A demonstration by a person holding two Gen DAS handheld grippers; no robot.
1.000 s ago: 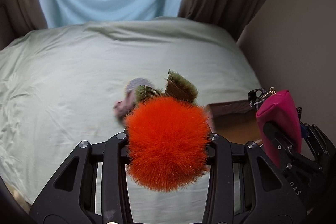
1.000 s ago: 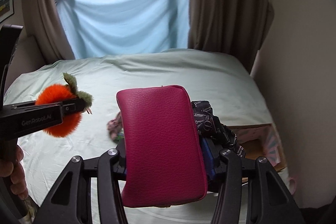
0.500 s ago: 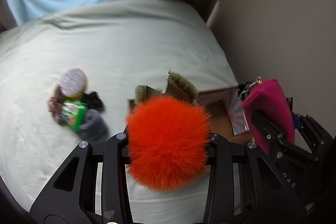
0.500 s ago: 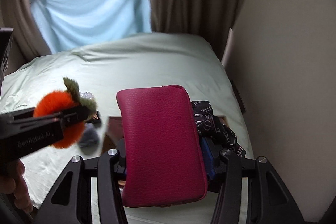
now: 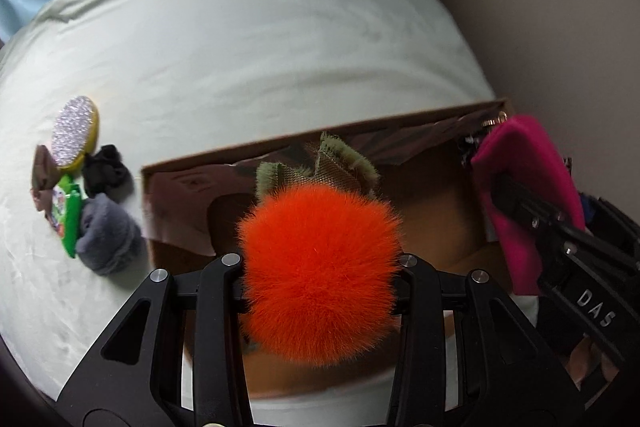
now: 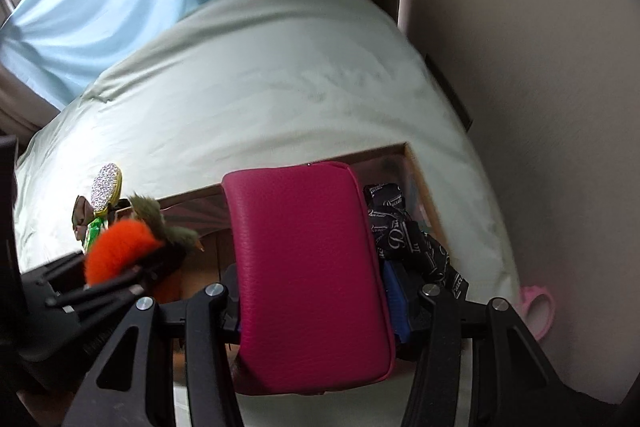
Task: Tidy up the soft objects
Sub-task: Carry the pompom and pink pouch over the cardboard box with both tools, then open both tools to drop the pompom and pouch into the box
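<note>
Over the cardboard box [image 5: 440, 219] now, both tools stay clenched on orange pompom [image 5: 320, 275] and pink pouch [image 6: 308, 267].

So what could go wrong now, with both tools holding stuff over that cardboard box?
1. The fluffy orange pom-pom in the left tool and the magenta leather pouch in the right tool hang close together over the open brown cardboard box, so the tools could collide.
2. The pouch sits near the box's right wall and might catch the rim or land outside.
</note>
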